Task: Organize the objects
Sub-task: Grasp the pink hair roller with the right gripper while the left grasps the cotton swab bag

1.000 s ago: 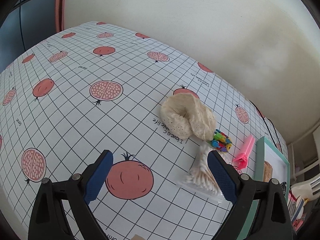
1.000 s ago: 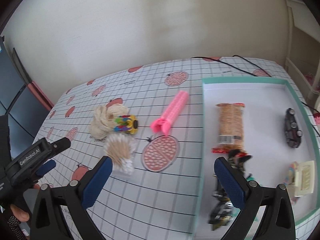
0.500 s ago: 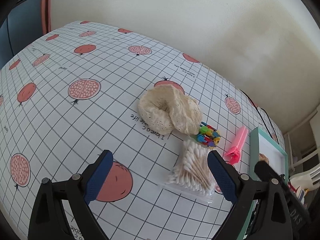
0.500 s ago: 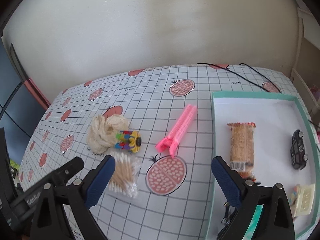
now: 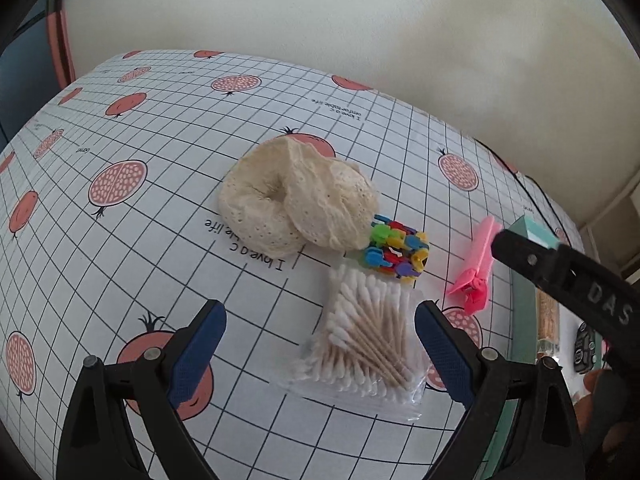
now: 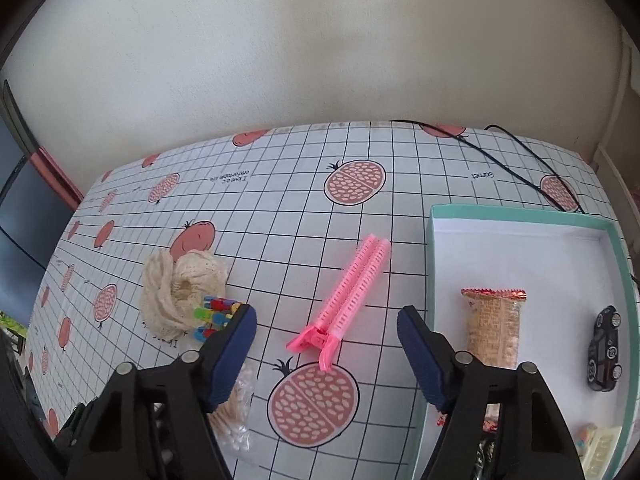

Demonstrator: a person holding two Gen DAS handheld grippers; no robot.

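Nearby, toy blocks (image 5: 396, 249) touch the cotton swabs (image 5: 366, 338) (bagged) and lace cloth (image 5: 296, 196).

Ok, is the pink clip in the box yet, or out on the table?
Out. The pink clip lies flat on the tablecloth, left of the teal box, not touching it.

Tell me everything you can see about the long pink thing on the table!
The pink clip is a long sealing clip that looks like plastic. Two ribbed bars lie closed side by side, joined at a darker pink end with two short prongs. It lies flat and slanted on the tablecloth, between the colourful toy and the teal box. One prong reaches a printed pomegranate. No gripper touches it.
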